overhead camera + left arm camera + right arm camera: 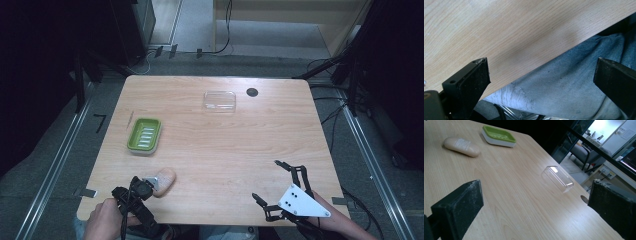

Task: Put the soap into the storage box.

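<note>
the soap bar lay on the table just beside your left gripper, on the side nearer your right gripper, and it seemed to touch the gripper's head, though contact could not be confirmed. in the right gripper view the soap bar sat well beyond the jaws, up and to their left. its long axis ran on a diagonal, from the end nearest the left gripper up and away toward the far right of the table; the rounded far end pointed away from you.

both tools were spread and held nothing. the left gripper view showed its jaws wide apart over the table edge and your trouser leg. your right gripper hung open over the near right of the table, well apart from the soap.

judged from this, the step in hand was the approach to the soap, with no grasp yet made. the next move called for you to turn the left gripper toward the bar and set the jaws across its short width.

the green soap dish stood beyond the left gripper, empty. the clear lid lay farther still, near the far edge.
</note>
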`<move>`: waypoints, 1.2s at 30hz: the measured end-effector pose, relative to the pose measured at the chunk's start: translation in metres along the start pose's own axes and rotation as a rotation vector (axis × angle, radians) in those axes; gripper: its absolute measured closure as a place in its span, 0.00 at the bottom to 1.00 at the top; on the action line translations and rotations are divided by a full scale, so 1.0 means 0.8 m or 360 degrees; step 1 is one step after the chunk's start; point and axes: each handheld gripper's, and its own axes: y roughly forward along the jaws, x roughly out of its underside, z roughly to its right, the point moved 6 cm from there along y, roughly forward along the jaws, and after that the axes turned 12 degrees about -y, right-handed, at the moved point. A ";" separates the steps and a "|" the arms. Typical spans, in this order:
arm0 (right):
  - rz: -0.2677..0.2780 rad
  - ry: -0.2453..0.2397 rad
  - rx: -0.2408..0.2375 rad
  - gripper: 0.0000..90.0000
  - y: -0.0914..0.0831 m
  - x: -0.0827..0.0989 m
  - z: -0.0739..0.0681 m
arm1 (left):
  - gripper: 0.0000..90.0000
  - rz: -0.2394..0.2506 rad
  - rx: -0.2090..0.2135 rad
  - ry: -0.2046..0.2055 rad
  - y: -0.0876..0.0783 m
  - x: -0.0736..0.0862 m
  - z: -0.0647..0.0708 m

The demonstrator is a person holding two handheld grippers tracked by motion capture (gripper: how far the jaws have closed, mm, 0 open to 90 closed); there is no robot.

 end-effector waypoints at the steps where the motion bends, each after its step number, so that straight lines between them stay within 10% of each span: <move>1: 0.0000 -0.0002 -0.0001 0.00 0.000 0.000 0.000 | 0.01 -0.0005 0.0002 -0.0001 -0.002 -0.001 0.000; 36: 0.0000 0.0001 0.0001 0.00 0.000 0.000 0.001 | 0.00 0.0051 0.0078 0.0119 -0.022 -0.085 0.018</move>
